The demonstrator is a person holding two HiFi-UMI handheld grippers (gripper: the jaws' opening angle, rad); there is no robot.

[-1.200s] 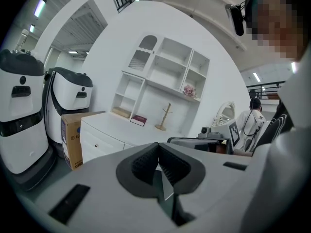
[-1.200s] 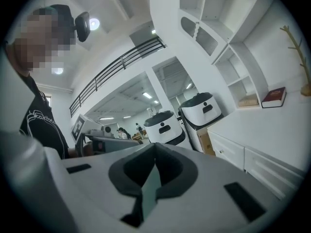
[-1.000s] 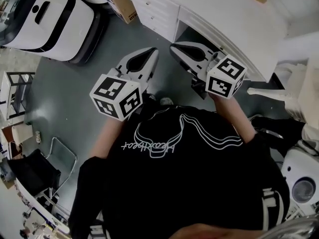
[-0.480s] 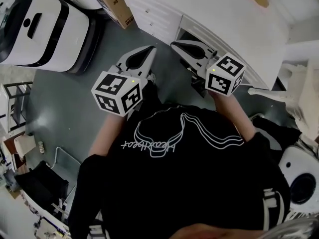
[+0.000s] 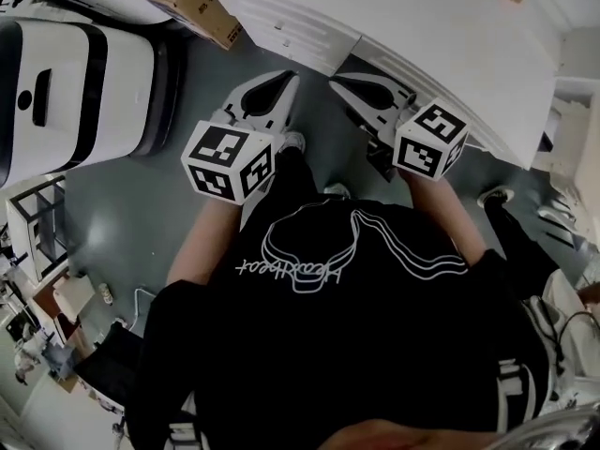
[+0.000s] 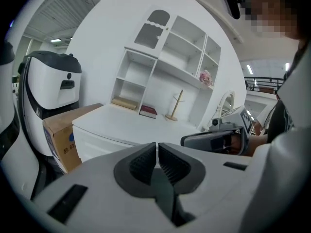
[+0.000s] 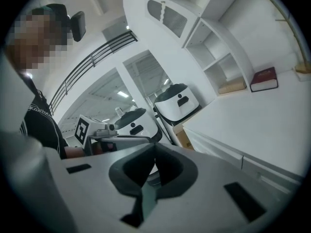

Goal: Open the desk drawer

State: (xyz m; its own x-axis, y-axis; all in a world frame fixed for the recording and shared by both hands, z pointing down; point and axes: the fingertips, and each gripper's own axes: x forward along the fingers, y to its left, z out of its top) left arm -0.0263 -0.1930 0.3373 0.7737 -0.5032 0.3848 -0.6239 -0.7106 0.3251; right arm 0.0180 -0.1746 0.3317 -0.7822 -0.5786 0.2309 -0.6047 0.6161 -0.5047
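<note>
The desk drawer [image 7: 216,148] is a white front panel set directly under the edge of the white worktop [image 7: 252,110]. It lies ahead of both tools and touches neither. A vertical seam separates it from the next panel to its right. No knob or pull can be made out on the panel in any view.

**Tool state**
- Left tool [image 6: 156,145]: jaws pressed together with nothing between them. It is held in the air, pointing toward the desk.
- Right tool [image 7: 154,148]: jaws pressed together, also empty. It is held beside the left tool, near the desk edge.

**Surroundings**
- A red book [image 7: 264,78] lies on the worktop near the shelf unit.
- A cardboard box [image 5: 192,3] stands on the floor beside the desk end.

**Handling estimate**
- The panel appears to be rigid painted board, so it should not flex.
- The smooth paint probably gives the pads little friction.
- The drawer should slide on runners with moderate effort, depending on its contents.

**Grasp point**
- One tool has to spread its jaws first.
- The likely hold is the lower lip or a side edge at the seam.
- Pull straight outward so that the drawer does not jam.
</note>
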